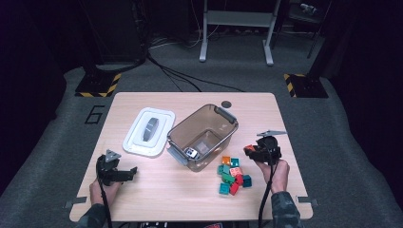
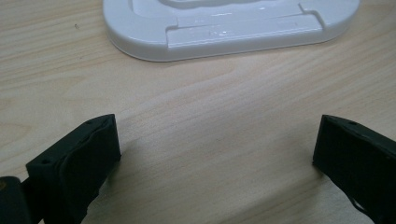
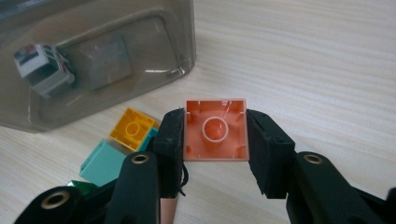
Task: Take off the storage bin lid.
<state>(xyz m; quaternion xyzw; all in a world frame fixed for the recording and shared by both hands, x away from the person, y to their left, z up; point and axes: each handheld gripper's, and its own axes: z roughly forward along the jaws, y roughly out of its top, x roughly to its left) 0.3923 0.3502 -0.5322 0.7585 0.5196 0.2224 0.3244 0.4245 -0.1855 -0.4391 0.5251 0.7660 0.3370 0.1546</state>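
My right gripper point(image 3: 215, 133) is shut on an orange-pink brick point(image 3: 215, 129), held hollow side toward the camera above the table. In the high view that right gripper point(image 1: 250, 150) hovers right of the clear brown bin point(image 1: 223, 115). A small white toy car point(image 3: 43, 69) lies inside the bin, also visible as the toy car point(image 1: 191, 152). A pile of several coloured bricks point(image 1: 232, 174) sits in front of the bin; a yellow brick point(image 3: 132, 128) and a mint brick point(image 3: 103, 163) lie below my jaws. My left gripper point(image 2: 217, 154) stands open and low over bare wood, and appears as the left gripper point(image 1: 127, 173) at front left.
The white bin lid point(image 1: 148, 131) lies flat left of the bin, just beyond my left gripper; its edge is the white lid point(image 2: 224, 32). The wooden table point(image 1: 157, 199) has free room at the front and far side. A hand holds each gripper from the near edge.
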